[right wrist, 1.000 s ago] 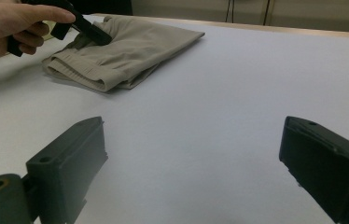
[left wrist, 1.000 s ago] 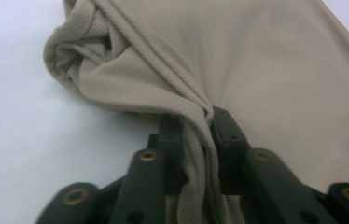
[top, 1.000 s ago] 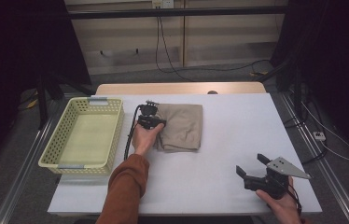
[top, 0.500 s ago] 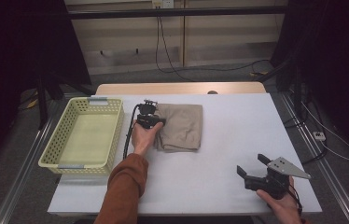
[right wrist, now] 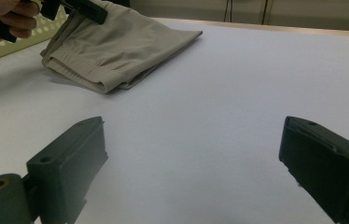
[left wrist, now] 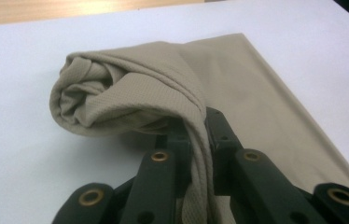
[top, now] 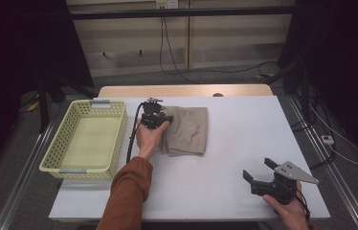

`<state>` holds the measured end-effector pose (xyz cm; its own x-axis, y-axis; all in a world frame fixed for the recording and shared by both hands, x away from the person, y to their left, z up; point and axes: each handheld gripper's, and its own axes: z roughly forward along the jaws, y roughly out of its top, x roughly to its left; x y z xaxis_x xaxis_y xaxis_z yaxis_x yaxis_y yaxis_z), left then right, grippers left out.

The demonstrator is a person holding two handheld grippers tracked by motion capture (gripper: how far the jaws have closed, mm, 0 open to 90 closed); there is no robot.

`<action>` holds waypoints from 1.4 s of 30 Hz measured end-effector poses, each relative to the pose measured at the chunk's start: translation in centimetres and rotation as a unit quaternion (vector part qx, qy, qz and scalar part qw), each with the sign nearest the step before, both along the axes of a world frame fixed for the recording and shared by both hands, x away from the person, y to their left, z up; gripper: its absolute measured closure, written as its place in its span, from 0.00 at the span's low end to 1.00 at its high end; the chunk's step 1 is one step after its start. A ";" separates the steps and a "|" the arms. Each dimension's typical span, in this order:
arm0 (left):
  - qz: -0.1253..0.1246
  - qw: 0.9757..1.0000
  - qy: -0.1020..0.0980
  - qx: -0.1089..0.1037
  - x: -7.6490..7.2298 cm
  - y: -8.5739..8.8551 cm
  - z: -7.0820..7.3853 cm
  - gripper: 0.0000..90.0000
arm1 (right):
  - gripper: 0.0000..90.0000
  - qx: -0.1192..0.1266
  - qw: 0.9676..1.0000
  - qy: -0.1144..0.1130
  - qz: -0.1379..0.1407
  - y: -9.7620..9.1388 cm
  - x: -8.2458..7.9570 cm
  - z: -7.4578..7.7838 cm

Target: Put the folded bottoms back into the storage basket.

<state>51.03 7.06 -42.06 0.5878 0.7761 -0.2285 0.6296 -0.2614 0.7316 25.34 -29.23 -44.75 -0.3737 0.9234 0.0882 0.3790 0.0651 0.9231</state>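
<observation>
One beige folded cloth (top: 186,130) lies mid-table, just right of one yellow basket (top: 84,142). It looks soft and light — it will sag, so a bunched edge is the best hold (a fold already lifts). The left gripper (left wrist: 199,140) pinches that edge; its jaws have just been closing. The right gripper (top: 259,174) rests wide open, well apart.

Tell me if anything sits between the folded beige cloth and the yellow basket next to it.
Nothing visible blocks the way. The left gripper is shut on the cloth's left edge, and the basket stands open just left of it, with bare table between them.
</observation>
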 end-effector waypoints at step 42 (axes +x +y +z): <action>-0.044 0.992 -0.108 -0.047 -2.8 -0.6 7.4 0.93 | 0.08 0.004 1.000 0.002 0.005 0.1 0.1 -0.1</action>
<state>48.22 6.45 -34.67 0.6960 0.7003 -0.1585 0.4325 -0.2327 0.8711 25.47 -29.12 -44.81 -0.3825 0.9189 0.0960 0.3815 0.0624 0.9223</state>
